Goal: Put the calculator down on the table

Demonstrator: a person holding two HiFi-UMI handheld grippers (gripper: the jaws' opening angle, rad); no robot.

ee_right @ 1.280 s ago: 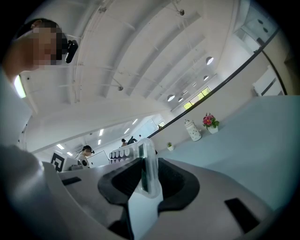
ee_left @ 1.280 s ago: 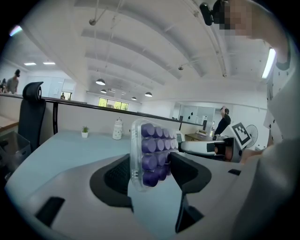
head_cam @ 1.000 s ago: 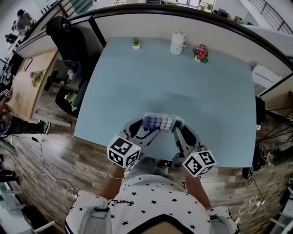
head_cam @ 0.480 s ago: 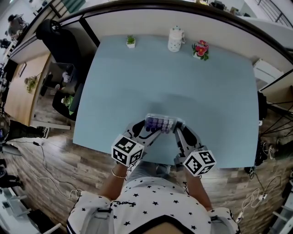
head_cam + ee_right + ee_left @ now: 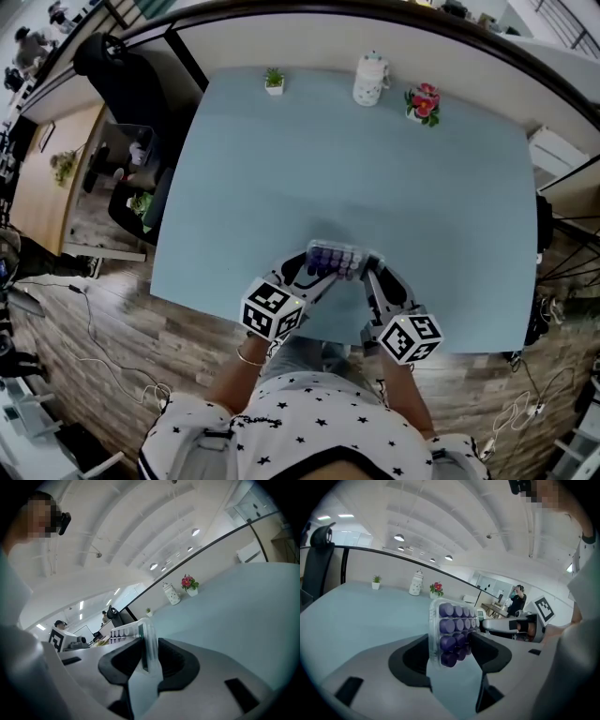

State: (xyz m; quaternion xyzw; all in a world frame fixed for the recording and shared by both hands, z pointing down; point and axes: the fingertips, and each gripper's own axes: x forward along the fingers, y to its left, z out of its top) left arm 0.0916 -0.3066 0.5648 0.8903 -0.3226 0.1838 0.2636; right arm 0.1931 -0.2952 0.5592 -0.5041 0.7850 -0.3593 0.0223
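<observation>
Calculator (image 5: pixel 335 258) lies long axis left-right, low over the table's (image 5: pixel 375 159) near edge. Left gripper (image 5: pixel 315 270) clamps its left end, right gripper (image 5: pixel 368 270) its right.

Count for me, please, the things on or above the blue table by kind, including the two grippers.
Potted plants: 2 (green plant, red-flowered plant)
White jar: 1
Calculator: 1
Grippers: 2 (left gripper, right gripper)
Total: 6
</observation>
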